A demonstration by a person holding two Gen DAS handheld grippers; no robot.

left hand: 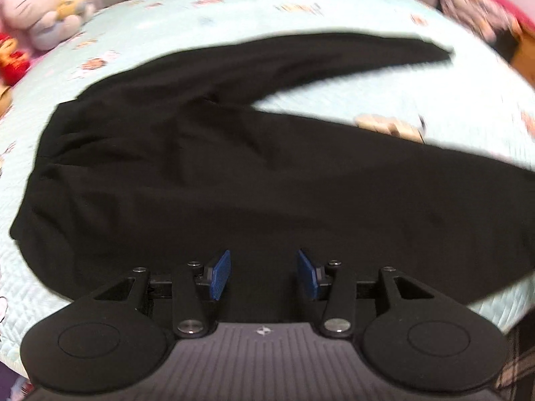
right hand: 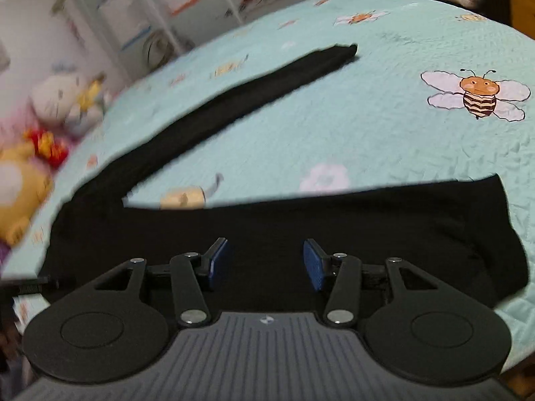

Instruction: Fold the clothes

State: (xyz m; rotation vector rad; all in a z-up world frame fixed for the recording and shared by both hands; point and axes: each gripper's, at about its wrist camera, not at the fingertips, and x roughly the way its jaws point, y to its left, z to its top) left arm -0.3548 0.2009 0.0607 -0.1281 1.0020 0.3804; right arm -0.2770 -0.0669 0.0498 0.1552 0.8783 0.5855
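A pair of black trousers lies spread on a light blue quilted bedspread, waist at the left, the two legs splayed apart toward the right. My left gripper hovers over the near leg close to the crotch, open, with nothing between its blue pads. In the right wrist view the same trousers show the near leg across the front and the far leg running up to the right. My right gripper hangs above the near leg, open and empty.
Plush toys sit at the far left of the bed, also plush toys in the right wrist view. White shelving stands behind the bed. A bee print marks the bedspread to the right. The bed's near edge runs just below the trousers.
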